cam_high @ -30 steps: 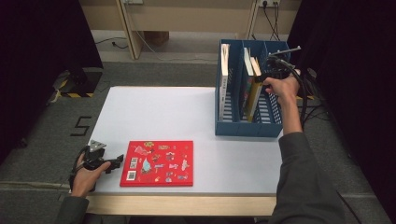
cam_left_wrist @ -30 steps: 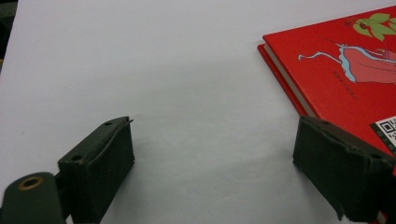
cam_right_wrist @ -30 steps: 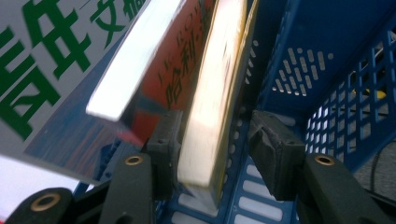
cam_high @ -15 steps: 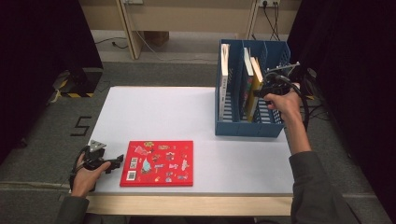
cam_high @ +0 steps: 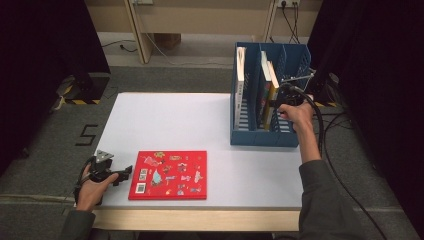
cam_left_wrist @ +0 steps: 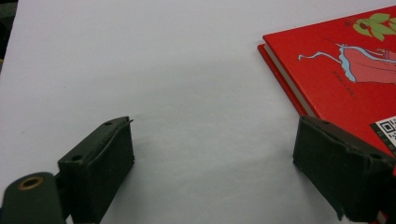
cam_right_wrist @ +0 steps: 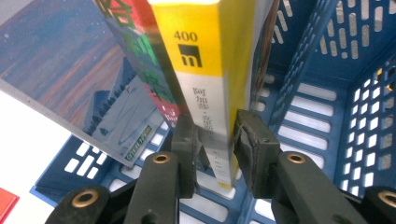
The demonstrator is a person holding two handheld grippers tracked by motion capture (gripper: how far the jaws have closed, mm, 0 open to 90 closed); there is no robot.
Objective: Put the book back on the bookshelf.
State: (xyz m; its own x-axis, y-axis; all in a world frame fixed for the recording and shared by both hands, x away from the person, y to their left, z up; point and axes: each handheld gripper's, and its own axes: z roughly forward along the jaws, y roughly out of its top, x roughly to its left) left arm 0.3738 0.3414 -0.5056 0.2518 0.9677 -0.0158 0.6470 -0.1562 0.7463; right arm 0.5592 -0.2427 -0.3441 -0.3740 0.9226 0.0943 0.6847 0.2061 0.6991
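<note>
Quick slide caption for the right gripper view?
Right gripper closing on a yellow-spined book standing in the blue rack.

The left gripper (cam_left_wrist: 212, 175) rested low over the white table (cam_left_wrist: 177, 70), its two black jaws standing wide apart with nothing between them but bare tabletop. The left pad (cam_left_wrist: 98, 170) sat just above the surface, casting a soft shadow beneath it. The right pad (cam_left_wrist: 343, 170) overlapped the near edge of a red book (cam_left_wrist: 345, 74) lying flat at the right; whether it touched the cover could not be told. The book's cover carried a green leafy drawing, a pale blue and white figure, and part of a QR label (cam_left_wrist: 386, 130) beside the right pad. Its page edges showed along the left side.
</note>
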